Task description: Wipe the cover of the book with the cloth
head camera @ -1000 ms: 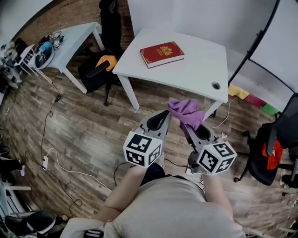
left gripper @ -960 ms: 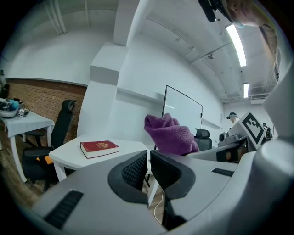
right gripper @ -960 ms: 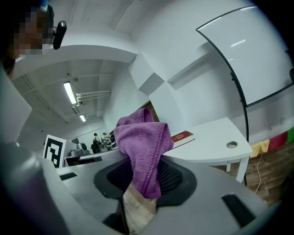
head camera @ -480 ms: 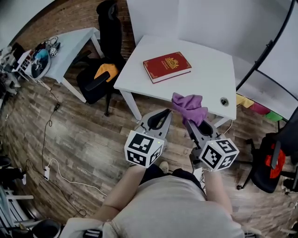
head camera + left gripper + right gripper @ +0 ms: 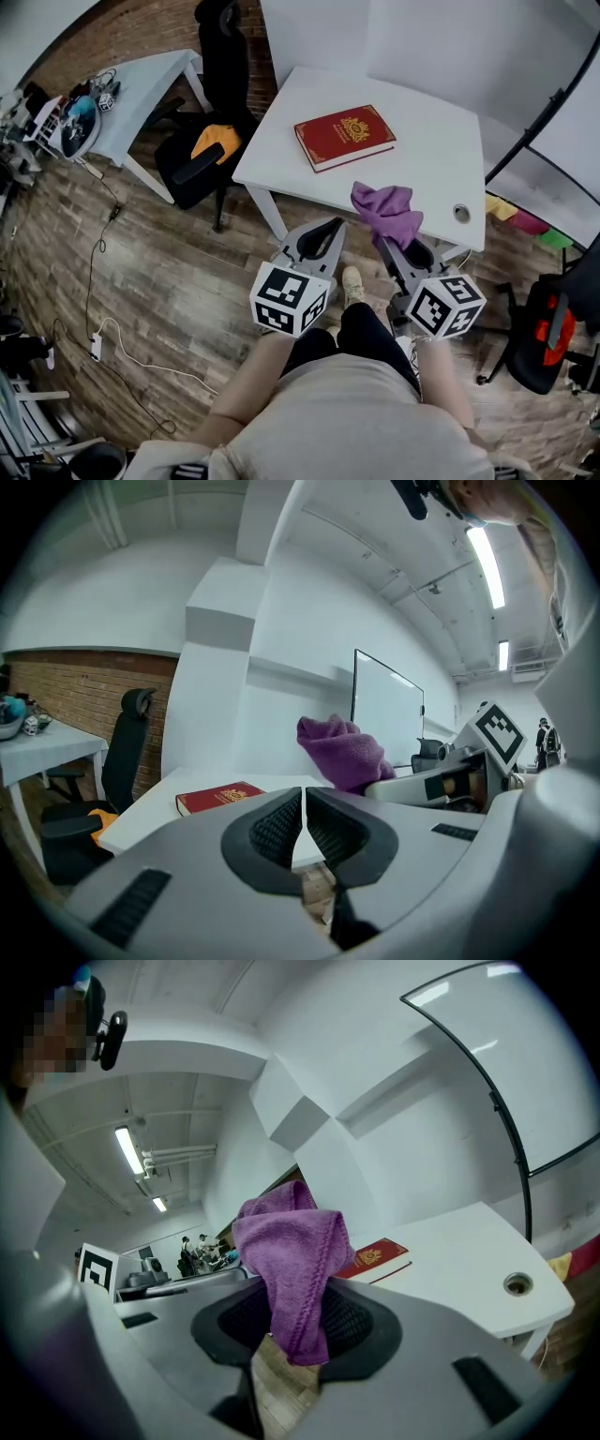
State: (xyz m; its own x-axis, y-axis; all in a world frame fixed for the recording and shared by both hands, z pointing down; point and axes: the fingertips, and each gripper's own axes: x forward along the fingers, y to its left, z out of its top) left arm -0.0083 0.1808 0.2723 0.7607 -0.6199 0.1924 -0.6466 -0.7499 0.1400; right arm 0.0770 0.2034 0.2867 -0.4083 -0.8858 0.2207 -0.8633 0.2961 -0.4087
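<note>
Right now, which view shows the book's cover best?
Head view: the book lies whole, cover up, from above. Left gripper view shows it at a flat slant; in the right gripper view the cloth hides part.

Book [image 5: 344,137]: dark red cover, gold emblem at centre, pale page edge.
Cloth [image 5: 386,212]: plain purple, stitched hem the same colour.
Table [image 5: 431,155]: white.
Left gripper [image 5: 335,225], right gripper [image 5: 295,1321]: grey bodies, black ribbed pads.
Marker cubes [image 5: 289,298]: white, black square patterns.
Floor [image 5: 169,272]: brown-grey wood planks.
Office chair [image 5: 220,56], 11 o'clock: black, with something orange on the seat.
Chair [image 5: 548,323], 4 o'clock: black with a red patch.
Brick wall [image 5: 141,33], 11 o'clock: red-brown.
</note>
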